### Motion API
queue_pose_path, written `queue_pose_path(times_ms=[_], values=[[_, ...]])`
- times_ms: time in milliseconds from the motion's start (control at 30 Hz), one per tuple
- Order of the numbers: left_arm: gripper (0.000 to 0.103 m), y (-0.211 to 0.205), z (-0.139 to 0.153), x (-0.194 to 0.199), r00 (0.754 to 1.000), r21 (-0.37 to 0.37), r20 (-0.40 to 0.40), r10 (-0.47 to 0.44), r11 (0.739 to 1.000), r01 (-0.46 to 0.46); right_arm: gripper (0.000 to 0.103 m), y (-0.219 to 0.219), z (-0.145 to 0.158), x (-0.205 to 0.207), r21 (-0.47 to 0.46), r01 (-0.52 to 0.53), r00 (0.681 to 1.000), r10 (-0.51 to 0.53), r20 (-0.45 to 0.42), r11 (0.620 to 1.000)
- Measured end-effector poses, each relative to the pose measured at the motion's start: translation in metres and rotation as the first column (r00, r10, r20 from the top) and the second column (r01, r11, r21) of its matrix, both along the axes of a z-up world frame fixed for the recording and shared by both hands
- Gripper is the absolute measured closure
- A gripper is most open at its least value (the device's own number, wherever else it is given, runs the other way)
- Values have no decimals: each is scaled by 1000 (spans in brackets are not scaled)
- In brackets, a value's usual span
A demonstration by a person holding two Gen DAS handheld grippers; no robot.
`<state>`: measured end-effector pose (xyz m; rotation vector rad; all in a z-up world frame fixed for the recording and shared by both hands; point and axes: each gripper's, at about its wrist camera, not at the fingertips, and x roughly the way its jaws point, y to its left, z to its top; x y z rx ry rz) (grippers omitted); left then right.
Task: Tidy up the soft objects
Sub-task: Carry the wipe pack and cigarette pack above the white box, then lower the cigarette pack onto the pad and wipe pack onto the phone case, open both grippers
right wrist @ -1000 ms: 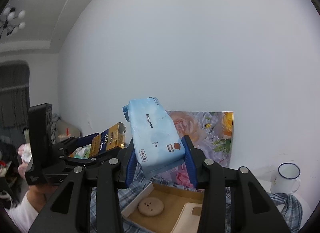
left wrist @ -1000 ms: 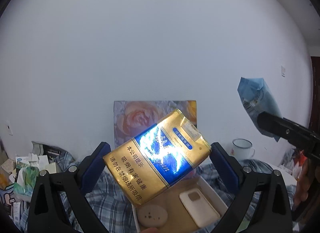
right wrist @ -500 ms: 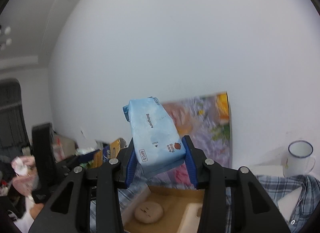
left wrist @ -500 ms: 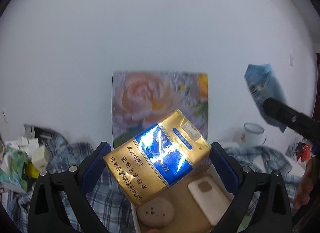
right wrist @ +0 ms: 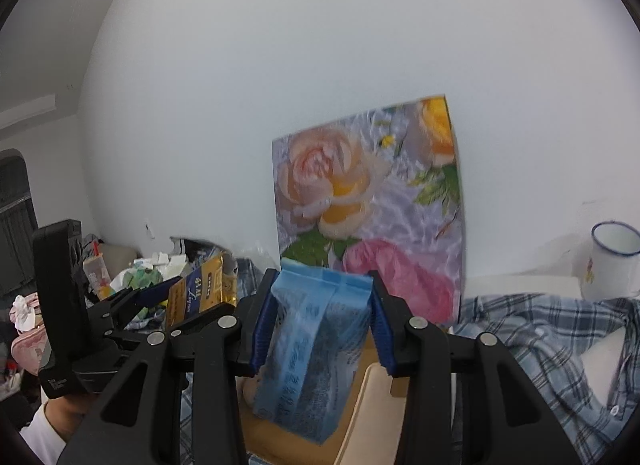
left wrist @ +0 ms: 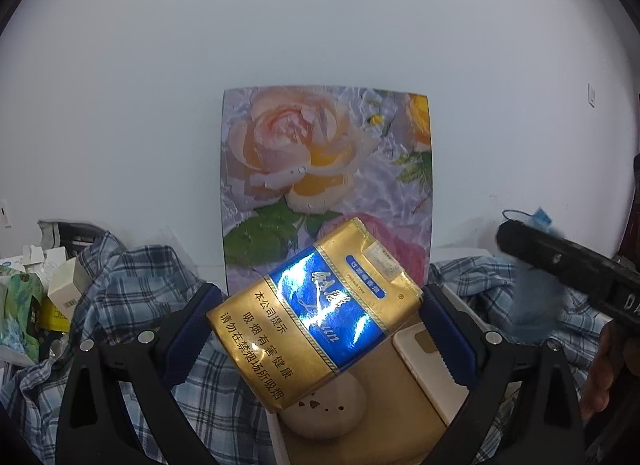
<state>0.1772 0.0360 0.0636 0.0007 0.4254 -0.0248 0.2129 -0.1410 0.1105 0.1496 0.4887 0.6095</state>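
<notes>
Both grippers loaded, over open box.

L gripper [left wrist: 316,319] pinches gold soft pack [left wrist: 316,313] tilted, w/ cardboard box [left wrist: 404,413] below it. R gripper [right wrist: 320,329] clamps blue wipes pack [right wrist: 316,349] edge-on, hanging down toward box — prob. lined up for drop-in. Box holds round pad [left wrist: 324,413] & phone case [left wrist: 430,369]; plaid shirt [left wrist: 120,293] around it.

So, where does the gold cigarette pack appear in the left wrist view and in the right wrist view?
Left wrist view: the gold cigarette pack fills the lower centre, tilted, clamped in the left gripper.
Right wrist view: it is small at the left of centre, beside the blue wipes pack.
Shared landmark: the rose picture leaning on the wall behind.
</notes>
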Motion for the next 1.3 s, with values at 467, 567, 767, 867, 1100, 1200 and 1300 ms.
queue_pose_path(times_ms=[467,567,767,867,1100,1200,1300], values=[[3,-6,-38,25,991,45,-133,28,999,-22,61,12,-51,24,-80,-18,988,6,-153,997],[3,-3,-45,30,987,20,-159,20,1000,-17,61,12,-60,29,-84,-17,983,2,-182,996],[3,-3,-58,38,978,11,-207,12,1000,-10,61,13,-79,38,-99,-19,966,-8,-257,995],[3,-6,-70,43,970,14,-245,2,1000,1,61,14,-85,40,-110,-22,960,-10,-281,994],[3,-8,-81,47,960,23,-280,0,1000,6,61,15,-99,44,-123,-29,942,-14,-335,992],[3,-6,-81,47,960,14,-279,-6,1000,10,57,16,-96,42,-136,-24,948,-21,-316,990],[0,-3,-78,46,964,-4,-264,-28,1000,28,30,13,-92,40,-126,-13,953,-26,-303,992]])
